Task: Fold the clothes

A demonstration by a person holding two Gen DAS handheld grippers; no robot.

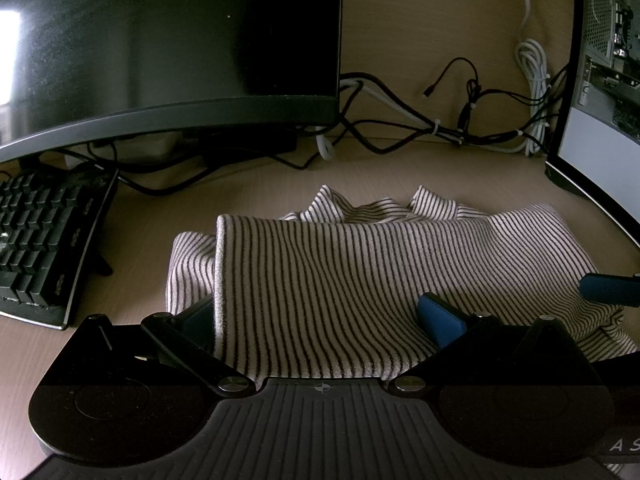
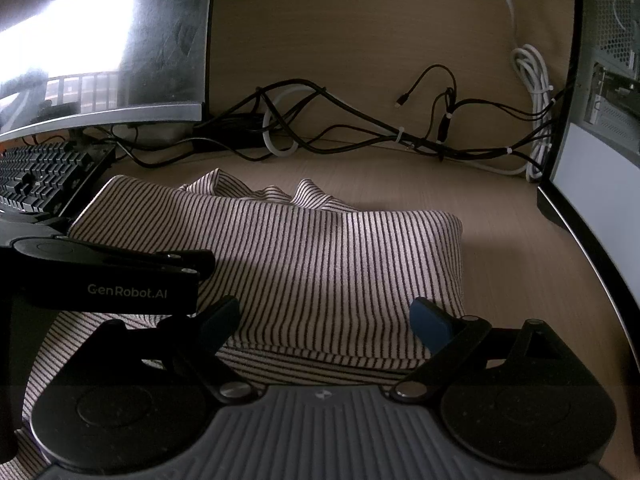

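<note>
The left finger of my left claw [image 1: 320,314] is mostly hidden under the folded edge of the striped shirt [image 1: 340,272], so I cannot tell whether it touches cloth beneath. My right claw [image 2: 324,320] covers the shirt's near hem, and the left claw's body blocks its left corner in the right wrist view. The monitor [image 1: 172,40] is cut off at the top and left edges, the keyboard [image 1: 44,236] at the left. Behind the monitor's base the cables [image 1: 400,128] vanish; their plugs are too small to make out
</note>
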